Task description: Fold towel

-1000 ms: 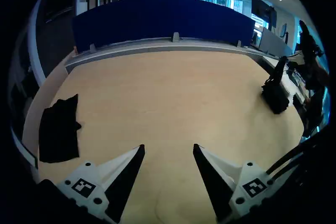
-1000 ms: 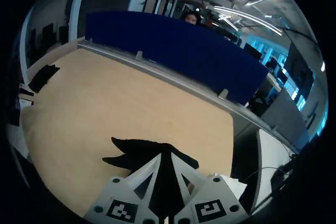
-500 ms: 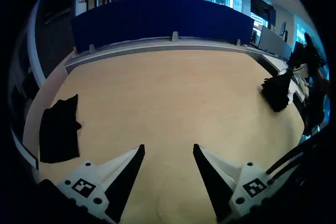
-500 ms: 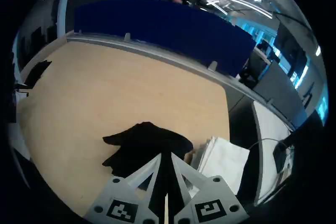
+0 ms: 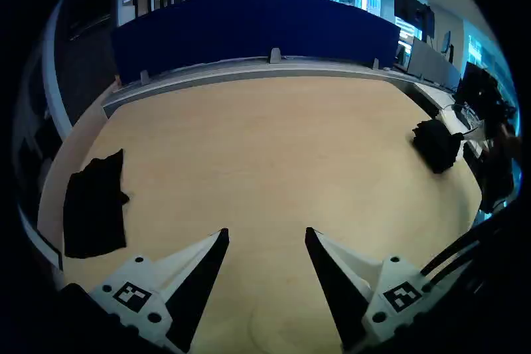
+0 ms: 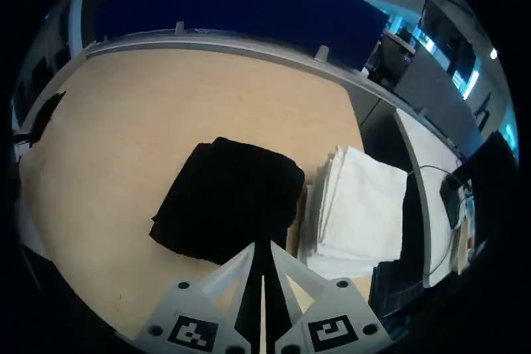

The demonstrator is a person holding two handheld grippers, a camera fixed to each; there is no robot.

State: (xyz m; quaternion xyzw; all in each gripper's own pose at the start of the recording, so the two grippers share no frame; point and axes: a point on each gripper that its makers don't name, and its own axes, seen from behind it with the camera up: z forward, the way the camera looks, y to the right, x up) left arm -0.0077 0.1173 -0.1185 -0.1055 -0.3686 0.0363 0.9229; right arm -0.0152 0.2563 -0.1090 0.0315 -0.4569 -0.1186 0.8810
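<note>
The black towel (image 6: 229,204) lies bunched on the desk (image 6: 133,108), at 12 o'clock from our right tongs (image 6: 263,245) and just beside a white stack (image 6: 362,211) at 2 o'clock. These tongs are pressed together; whether they pinch a hem, we cannot tell. Our left tongs (image 5: 265,231) are spread above the desk. To fold well, we should bring the left tongs to the towel's near corner, so both take one edge, then lift evenly and lay it flat.

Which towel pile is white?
The white stack on the right in the right gripper view. The folded towel beside it is black.
</note>
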